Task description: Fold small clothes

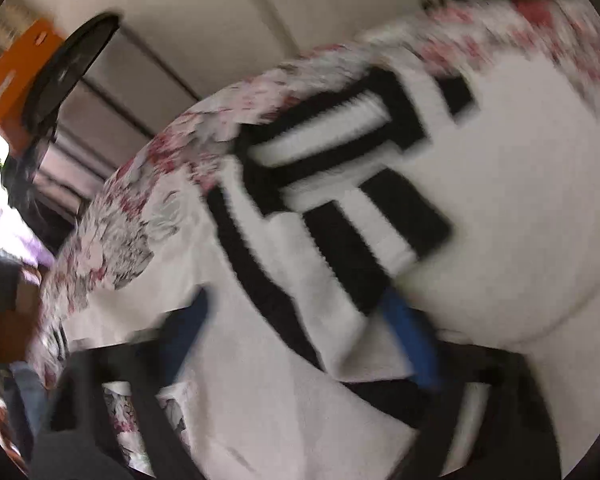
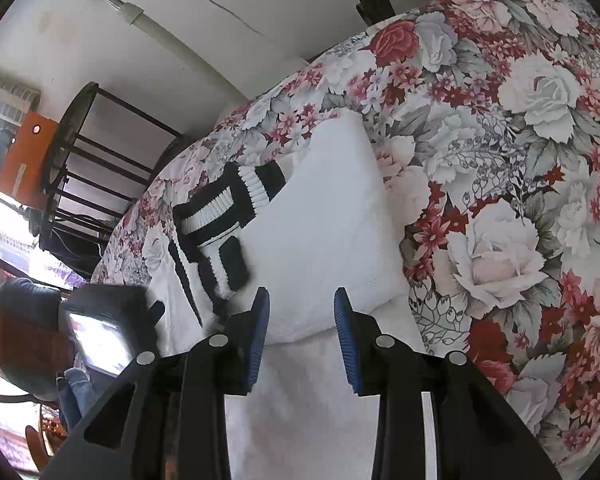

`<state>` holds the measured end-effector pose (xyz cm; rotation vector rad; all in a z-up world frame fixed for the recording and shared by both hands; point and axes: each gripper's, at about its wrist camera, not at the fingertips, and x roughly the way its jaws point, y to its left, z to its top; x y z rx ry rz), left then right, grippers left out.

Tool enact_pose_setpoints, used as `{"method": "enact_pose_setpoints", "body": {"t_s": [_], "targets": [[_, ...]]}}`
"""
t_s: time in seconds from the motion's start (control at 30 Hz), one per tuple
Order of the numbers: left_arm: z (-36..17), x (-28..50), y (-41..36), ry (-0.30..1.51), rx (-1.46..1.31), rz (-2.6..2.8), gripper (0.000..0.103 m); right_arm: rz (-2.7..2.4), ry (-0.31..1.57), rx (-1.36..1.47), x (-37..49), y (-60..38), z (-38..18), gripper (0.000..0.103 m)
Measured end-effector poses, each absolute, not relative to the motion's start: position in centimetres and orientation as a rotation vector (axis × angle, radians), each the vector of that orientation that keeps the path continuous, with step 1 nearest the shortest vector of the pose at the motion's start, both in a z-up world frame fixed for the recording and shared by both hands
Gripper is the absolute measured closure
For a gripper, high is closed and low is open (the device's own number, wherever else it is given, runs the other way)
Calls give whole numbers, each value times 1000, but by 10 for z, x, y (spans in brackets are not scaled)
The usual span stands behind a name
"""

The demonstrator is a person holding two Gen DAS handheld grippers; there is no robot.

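Observation:
A small white knitted garment [image 2: 324, 232] with black-and-white ribbed bands [image 2: 220, 216] lies folded on a floral bedspread [image 2: 500, 128]. In the right wrist view my right gripper [image 2: 301, 295] hovers over the garment's near white edge. It is open, with nothing between its blue pads [image 2: 256, 344]. The left wrist view is blurred. My left gripper [image 1: 296, 298] sits low over the garment [image 1: 520, 200], near its striped bands [image 1: 340, 184]. Its blue fingers [image 1: 410, 344] stand wide apart with cloth lying between them, and a fold rests against the right one.
The floral bedspread [image 1: 116, 236] drops off at its left edge. Beyond that edge stand a black metal rack with a round top [image 2: 72, 168] and an orange box [image 2: 28, 156]. A black box with a lit screen [image 2: 100, 336] sits at the bed's near left.

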<state>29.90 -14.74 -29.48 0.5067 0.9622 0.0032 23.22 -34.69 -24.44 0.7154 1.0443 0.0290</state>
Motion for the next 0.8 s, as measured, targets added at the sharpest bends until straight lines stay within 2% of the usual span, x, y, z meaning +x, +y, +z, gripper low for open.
{"method": "enact_pose_setpoints", "body": {"t_s": [0.03, 0.13, 0.2, 0.3, 0.4, 0.43, 0.47, 0.57, 0.6, 0.67, 0.73, 0.8], "targets": [[-288, 305, -132, 993, 403, -6, 52, 28, 1040, 711, 233, -346, -244, 72], [-286, 319, -81, 1090, 132, 38, 67, 22, 1039, 695, 235, -344, -245, 76], [-294, 321, -46, 1166, -37, 85, 72, 9, 1044, 675, 237, -342, -247, 76], [-310, 311, -8, 1237, -291, 78, 71, -12, 1057, 648, 241, -339, -253, 76], [-317, 300, -2, 1253, -359, 55, 61, -29, 1062, 641, 245, -338, -259, 76], [-314, 298, -5, 1242, -351, 52, 54, -31, 1061, 638, 246, -337, -261, 77], [-309, 298, -9, 1221, -330, 48, 46, -29, 1057, 636, 248, -337, -263, 78], [-289, 300, -20, 1096, -206, 93, 36, -20, 1055, 617, 253, -335, -270, 82], [-285, 300, -22, 1065, -175, 120, 33, -29, 1076, 605, 256, -335, -279, 86], [-286, 309, -27, 1050, -122, 154, 18, -62, 1141, 604, 260, -340, -299, 102], [-307, 332, -28, 1167, -20, 163, 15, -68, 1155, 702, 257, -353, -315, 103], [-308, 334, -16, 1173, -124, 155, 16, -67, 1152, 726, 257, -356, -311, 103]]}}
